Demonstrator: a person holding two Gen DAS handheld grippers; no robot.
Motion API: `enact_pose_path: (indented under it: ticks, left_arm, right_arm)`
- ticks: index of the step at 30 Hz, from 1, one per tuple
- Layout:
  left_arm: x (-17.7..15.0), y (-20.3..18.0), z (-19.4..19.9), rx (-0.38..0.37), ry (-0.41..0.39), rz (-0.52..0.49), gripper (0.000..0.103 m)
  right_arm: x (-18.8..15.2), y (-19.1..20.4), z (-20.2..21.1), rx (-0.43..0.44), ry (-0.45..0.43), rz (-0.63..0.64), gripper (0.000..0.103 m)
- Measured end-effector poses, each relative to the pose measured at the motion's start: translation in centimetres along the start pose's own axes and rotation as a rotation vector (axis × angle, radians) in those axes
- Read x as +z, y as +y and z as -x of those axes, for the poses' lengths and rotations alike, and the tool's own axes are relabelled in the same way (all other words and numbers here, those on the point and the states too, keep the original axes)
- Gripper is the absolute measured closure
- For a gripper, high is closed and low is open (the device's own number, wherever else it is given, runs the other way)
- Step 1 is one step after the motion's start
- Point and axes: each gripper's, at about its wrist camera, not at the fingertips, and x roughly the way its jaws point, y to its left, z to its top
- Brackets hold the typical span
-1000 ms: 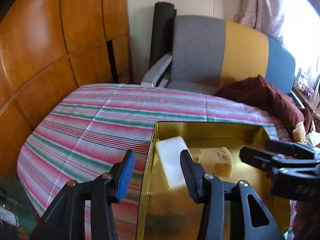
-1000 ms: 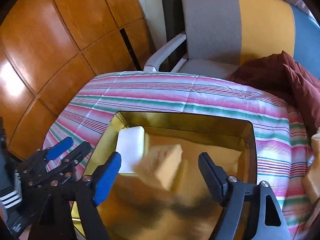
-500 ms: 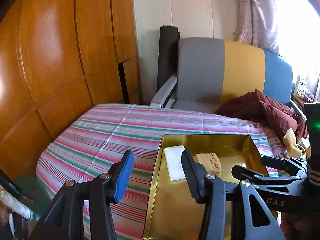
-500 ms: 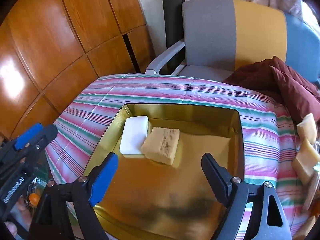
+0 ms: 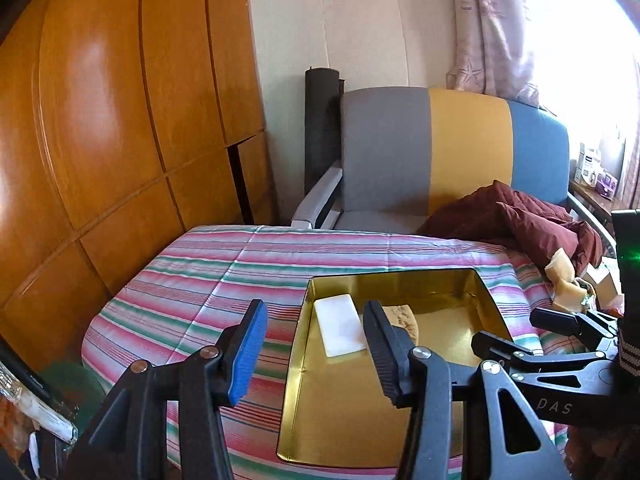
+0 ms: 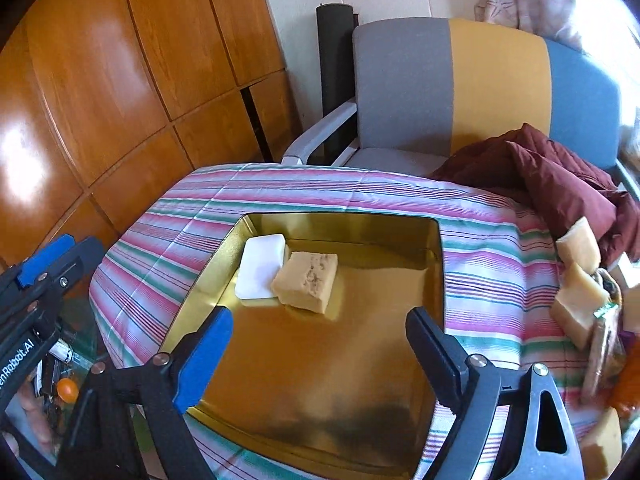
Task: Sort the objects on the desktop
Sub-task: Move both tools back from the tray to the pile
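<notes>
A shallow gold metal tray (image 6: 400, 392) lies on the striped tablecloth (image 6: 168, 216). In its far left corner lie a white flat block (image 6: 260, 266) and a tan sponge-like block (image 6: 307, 281), touching each other. Both show in the left wrist view, the white block (image 5: 340, 330) and the tan block (image 5: 404, 318) partly behind a finger. My right gripper (image 6: 316, 342) is open and empty above the tray's near half. My left gripper (image 5: 314, 346) is open and empty over the tray's left rim (image 5: 296, 360). Several more tan blocks (image 6: 578, 294) lie right of the tray.
A grey, yellow and blue chair (image 6: 452, 92) stands behind the table with a maroon cloth (image 6: 552, 176) on it. Wooden panels (image 6: 100, 80) line the left wall. Clutter (image 6: 608, 344) lies at the table's right edge. The left gripper's body (image 6: 36, 280) shows at the left.
The tan block dropped from between my right fingers into the tray beside the white block. Both grippers have pulled back and up from the tray, staying open.
</notes>
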Motion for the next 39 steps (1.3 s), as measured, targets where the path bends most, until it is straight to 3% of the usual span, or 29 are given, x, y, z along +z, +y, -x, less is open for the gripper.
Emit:
enact_pose_path:
  ticks: [8, 20, 29, 39]
  left_arm:
    - [-0.1, -1.7, 0.9, -0.028, -0.008, -0.038, 0.053]
    - [-0.2, -5.4, 0.7, -0.089, 0.01, -0.11, 0.053]
    - [-1.0, -9.7, -0.4, -0.198, 0.058, -0.178, 0.053]
    - [-1.6, -14.9, -1.9, -0.376, 0.146, -0.214, 0.053]
  right_arm:
    - [-0.8, -2.7, 1.9, -0.041, -0.021, -0.038, 0.013]
    - [-1.2, -10.8, 6.4, -0.154, -0.065, -0.152, 0.009]
    - [-0.8, -20.8, 10.1, -0.254, -0.107, -0.314, 0.008]
    - [-2.1, -33.0, 12.3, -0.353, -0.159, -0.593, 0.007]
